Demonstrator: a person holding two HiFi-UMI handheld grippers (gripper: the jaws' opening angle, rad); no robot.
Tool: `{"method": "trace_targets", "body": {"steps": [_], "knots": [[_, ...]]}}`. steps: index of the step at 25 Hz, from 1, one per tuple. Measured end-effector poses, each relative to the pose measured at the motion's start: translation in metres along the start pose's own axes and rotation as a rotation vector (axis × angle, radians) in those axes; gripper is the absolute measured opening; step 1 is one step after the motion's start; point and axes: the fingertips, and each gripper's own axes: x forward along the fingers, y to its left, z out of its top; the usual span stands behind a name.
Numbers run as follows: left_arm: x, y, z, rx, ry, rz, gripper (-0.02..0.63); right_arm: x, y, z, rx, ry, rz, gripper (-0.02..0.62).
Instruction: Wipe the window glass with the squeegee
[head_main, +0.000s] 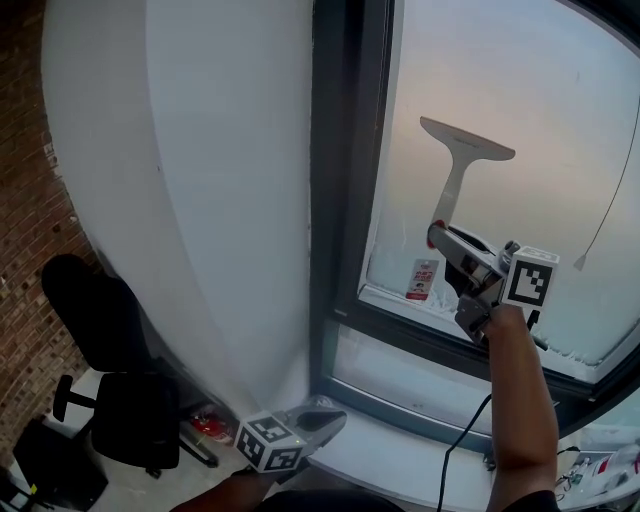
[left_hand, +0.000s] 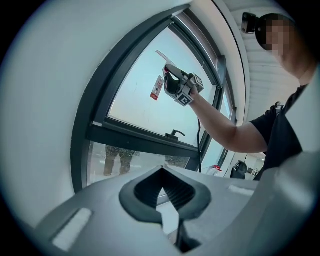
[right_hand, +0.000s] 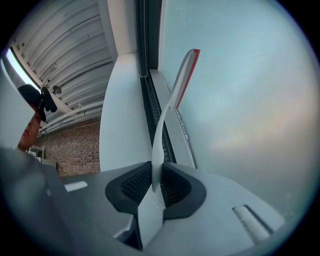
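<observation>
My right gripper (head_main: 452, 248) is shut on the white handle of the squeegee (head_main: 458, 170), whose wide blade lies against the window glass (head_main: 540, 100) above the gripper. In the right gripper view the squeegee (right_hand: 172, 97) rises from between the jaws, with a red edge along its blade. A paper tag (head_main: 423, 279) hangs below the handle. My left gripper (head_main: 318, 424) hangs low by the sill, jaws together with nothing between them. From the left gripper view, the right gripper (left_hand: 175, 86) holds the squeegee (left_hand: 162, 57) high on the glass.
A dark window frame (head_main: 335, 180) runs beside the white wall (head_main: 200, 180). A window handle (left_hand: 175, 134) sits on the lower frame bar. A black office chair (head_main: 110, 360) stands at lower left by a brick wall (head_main: 25, 200). A thin cord (head_main: 610, 200) hangs at the right.
</observation>
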Motion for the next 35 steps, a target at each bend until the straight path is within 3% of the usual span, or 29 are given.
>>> {"method": "trace_targets", "body": {"steps": [5, 14, 19, 24, 35], "knots": [[0.01, -0.003, 0.0, 0.002, -0.003, 0.015, 0.0, 0.009, -0.007, 0.007, -0.027, 0.01, 0.026, 0.089], [0.015, -0.006, -0.005, -0.006, 0.011, 0.014, 0.0, 0.003, -0.017, -0.007, 0.039, 0.015, 0.048, 0.087], [0.016, -0.001, -0.011, -0.012, 0.03, 0.013, 0.0, -0.005, -0.022, -0.031, 0.081, 0.027, 0.049, 0.087], [0.019, -0.003, -0.016, -0.011, 0.051, -0.005, 0.0, -0.012, -0.028, -0.065, 0.191, 0.018, 0.019, 0.086], [0.02, -0.006, -0.022, -0.017, 0.067, -0.025, 0.0, -0.019, -0.032, -0.132, 0.288, 0.007, -0.012, 0.087]]}}
